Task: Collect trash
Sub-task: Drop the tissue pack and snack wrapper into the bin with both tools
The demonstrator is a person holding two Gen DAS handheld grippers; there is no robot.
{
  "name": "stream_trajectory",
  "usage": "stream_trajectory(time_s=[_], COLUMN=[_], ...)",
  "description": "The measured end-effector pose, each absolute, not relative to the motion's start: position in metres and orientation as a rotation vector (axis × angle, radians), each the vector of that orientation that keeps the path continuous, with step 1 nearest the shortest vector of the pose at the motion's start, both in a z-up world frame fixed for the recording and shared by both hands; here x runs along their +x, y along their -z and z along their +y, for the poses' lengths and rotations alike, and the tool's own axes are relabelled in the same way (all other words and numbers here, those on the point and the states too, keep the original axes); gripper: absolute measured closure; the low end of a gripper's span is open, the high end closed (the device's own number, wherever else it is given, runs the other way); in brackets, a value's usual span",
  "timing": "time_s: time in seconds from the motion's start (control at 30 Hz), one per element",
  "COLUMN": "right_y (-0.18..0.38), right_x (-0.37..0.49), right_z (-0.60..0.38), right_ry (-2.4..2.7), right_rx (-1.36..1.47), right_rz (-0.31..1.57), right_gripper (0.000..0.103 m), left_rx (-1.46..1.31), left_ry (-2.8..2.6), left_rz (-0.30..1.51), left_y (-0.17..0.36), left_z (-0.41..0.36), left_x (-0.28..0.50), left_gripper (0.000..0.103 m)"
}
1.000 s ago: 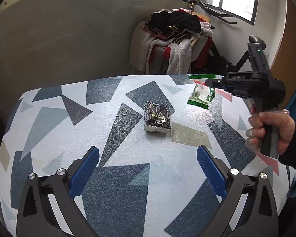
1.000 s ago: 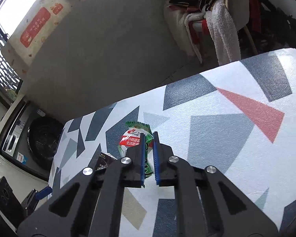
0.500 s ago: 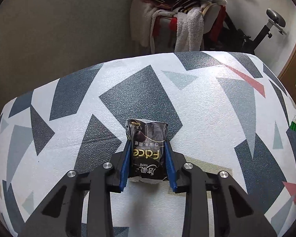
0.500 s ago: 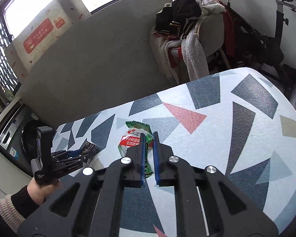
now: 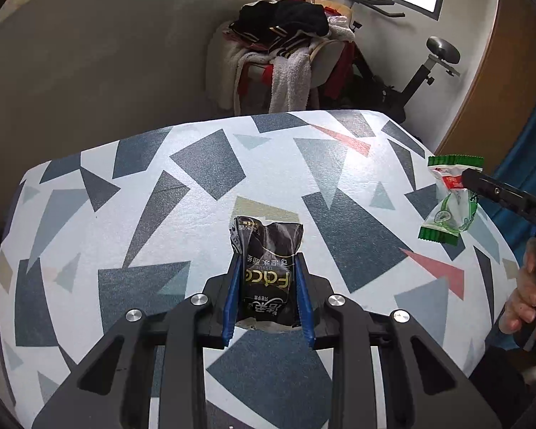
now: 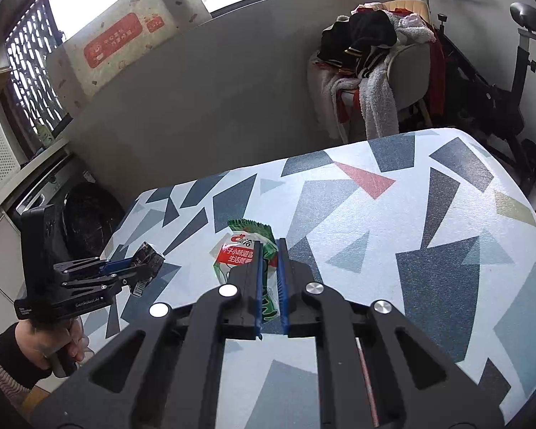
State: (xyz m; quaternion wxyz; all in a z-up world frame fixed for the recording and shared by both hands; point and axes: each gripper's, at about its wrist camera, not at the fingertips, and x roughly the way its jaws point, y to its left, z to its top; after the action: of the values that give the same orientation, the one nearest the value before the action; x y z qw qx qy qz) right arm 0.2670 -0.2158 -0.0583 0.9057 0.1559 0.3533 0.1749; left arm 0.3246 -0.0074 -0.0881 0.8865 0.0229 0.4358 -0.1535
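Both packets had left the table (image 5: 132,214): left gripper (image 5: 268,298) clamped the black pack (image 5: 268,268), right gripper (image 6: 269,286) at 3 o'clock pinched the green wrapper (image 6: 241,250); both needed steady squeeze.

The table (image 5: 203,164) has a white cover with grey, dark blue, beige and red triangles. Its top carries no loose thing that I can see.

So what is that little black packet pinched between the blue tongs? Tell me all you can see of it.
The black packet is a small, glossy, crumpled plastic pack with gold and white lettering, probably tissues. The left tongs grip it by both sides, blue pads pressing in, its wrinkled top sticking out beyond them. In the right wrist view it hangs above the patterned table, touching nothing else.
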Motion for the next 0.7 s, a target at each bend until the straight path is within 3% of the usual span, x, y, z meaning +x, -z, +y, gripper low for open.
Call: stream_trajectory(time_s=[0.4,0.7], right_y=[0.048,0.049], right_x=[0.147,0.093], right_z=[-0.184,-0.176], right_ry=[-0.461,-0.488], right_rx=[0.139,0.124], right_rz=[0.736,0.717], right_gripper=[0.092,0.092], left_rx=[-0.088,-0.103], left_ry=[0.356,0.357], left_rz=[0.861,0.821], left_y=[0.078,0.074], left_z=[-0.002,0.001], left_x=[0.166,0.096], left_gripper=[0.075,0.075])
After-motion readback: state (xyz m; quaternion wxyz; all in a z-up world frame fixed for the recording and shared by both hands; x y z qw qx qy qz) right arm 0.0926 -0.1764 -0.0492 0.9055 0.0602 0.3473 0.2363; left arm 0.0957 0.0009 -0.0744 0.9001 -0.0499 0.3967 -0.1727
